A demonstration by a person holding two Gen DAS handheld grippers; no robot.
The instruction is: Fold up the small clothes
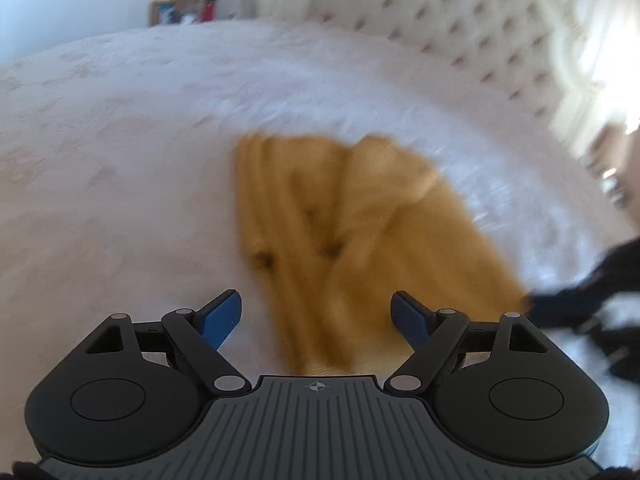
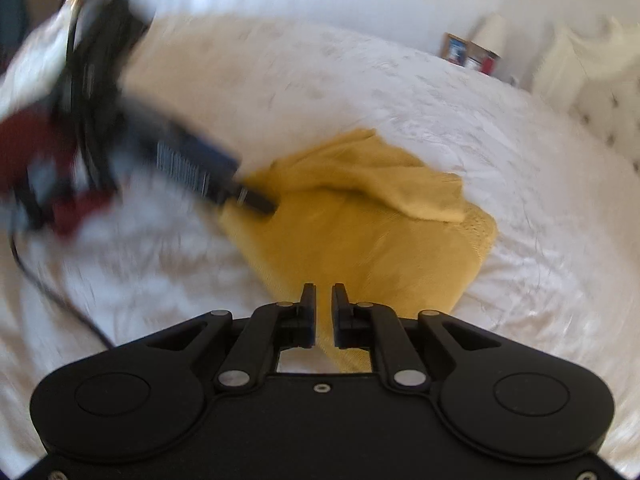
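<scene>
The yellow garment (image 1: pixel 360 232) lies on the white bed cover (image 1: pixel 120 160), rumpled, with one flap thrown over its top part; it looks like a knit w/ a few dark buttons, though the blur hides detail. I judge it light and very soft; it will sag and slide on itself when lifted, not slippery against the cover, not fragile; a pinch in the middle would only bunch it, so better to take it at an edge or a corner, where the fabric is one or two layers thick.

The left gripper (image 1: pixel 316 316) hovers above the near end of the cloth, its blue fingers (image 1: pixel 222 316) spread wide, nothing between them; the garment runs from under this tool away toward the tufted headboard (image 1: pixel 460 28).

In the right wrist view the right gripper (image 2: pixel 323 312) has its jaws drawn narrow, only a thin slit between them; the yellow cloth (image 2: pixel 360 248) lies directly ahead and below, and its near edge goes under the tips; whether fabric is pinched in the slit I cannot tell. The other tool (image 2: pixel 192 168) shows blurred at the left edge of the garment in the same view, approx. touching it.

A lamp and small boxes (image 1: pixel 184 10) stand beyond the bed, well apart from the work.
</scene>
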